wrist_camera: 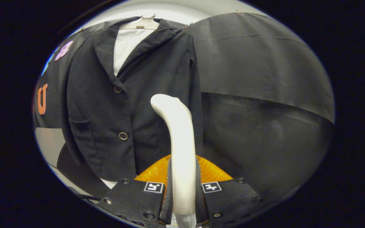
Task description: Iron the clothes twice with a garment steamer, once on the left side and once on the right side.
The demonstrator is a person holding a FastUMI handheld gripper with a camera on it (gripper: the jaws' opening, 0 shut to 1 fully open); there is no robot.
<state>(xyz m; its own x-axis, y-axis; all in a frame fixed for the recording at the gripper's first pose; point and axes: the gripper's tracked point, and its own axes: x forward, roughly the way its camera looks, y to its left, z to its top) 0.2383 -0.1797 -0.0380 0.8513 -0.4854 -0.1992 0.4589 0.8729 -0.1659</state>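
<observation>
Jaws [182, 193] were closed on the garment steamer [177, 139], both fingers pressed against its pale handle from either side. The handle rose between them and curved over at the top, toward the jacket [131, 104].

The dark jacket hung on a hanger [142, 22] just beyond the steamer, a white shirt [126, 47] showing at the open collar. Two buttons ran down the front, the lower button [123, 136] beside the handle. The steamer head sat in front of the jacket's right-hand panel as seen here; contact with the cloth could not be told. An orange part [157, 172] showed low behind the fingers.

Risks from here, as judged:
- Smooth, rounded handle; a loose or twisting hold could let it rotate in the jaws and turn the head off the fabric.
- Pushing on a freely hung jacket could swing it away or off the hanger.
- The head could catch on a button or lapel edge.
- Drifting sideways could put both passes on the same side.
</observation>
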